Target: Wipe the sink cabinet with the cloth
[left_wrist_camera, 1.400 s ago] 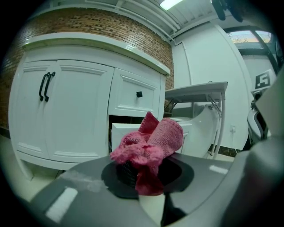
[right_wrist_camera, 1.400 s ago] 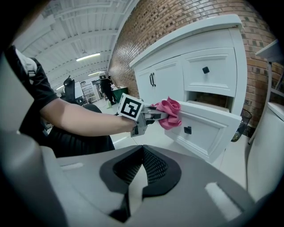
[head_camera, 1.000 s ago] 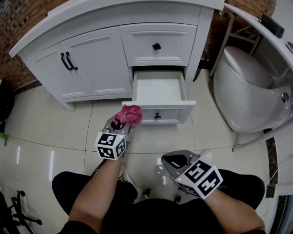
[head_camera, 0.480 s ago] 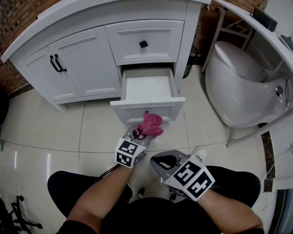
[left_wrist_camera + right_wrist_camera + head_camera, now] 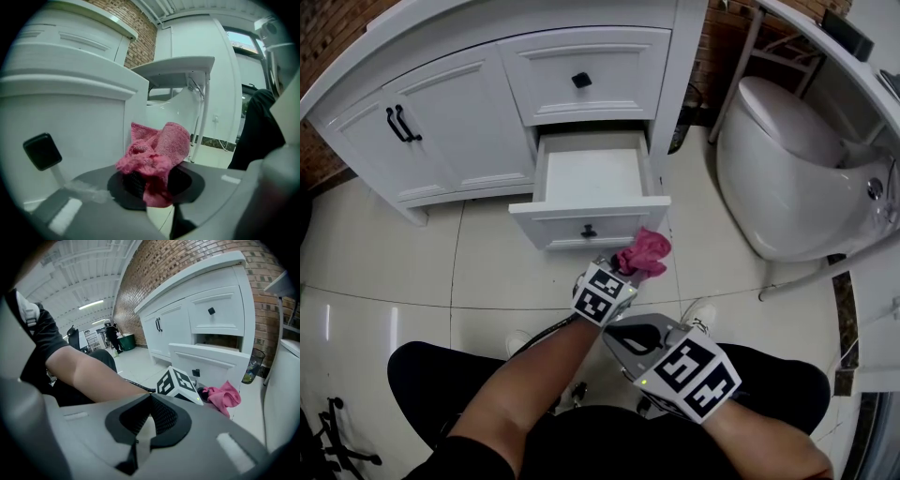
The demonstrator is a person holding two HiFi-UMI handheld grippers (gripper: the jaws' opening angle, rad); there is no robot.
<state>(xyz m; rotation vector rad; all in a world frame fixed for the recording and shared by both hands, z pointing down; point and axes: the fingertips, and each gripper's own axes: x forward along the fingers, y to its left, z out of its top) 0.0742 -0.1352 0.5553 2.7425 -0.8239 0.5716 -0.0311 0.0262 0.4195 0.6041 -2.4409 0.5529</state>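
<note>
The cloth bunches over the left gripper's fingers and covers their tips, so what lies just past them is hidden. In the head view the sink cabinet, well beyond those fingers, is cut off by the top edge. Beyond the right gripper's fingers, the drawer's inside sits hidden behind its front, and far-off figures are too small to tell.

The cloth looks coarsely knitted, the cabinet smooth-painted, the floor tiles glossy.
</note>
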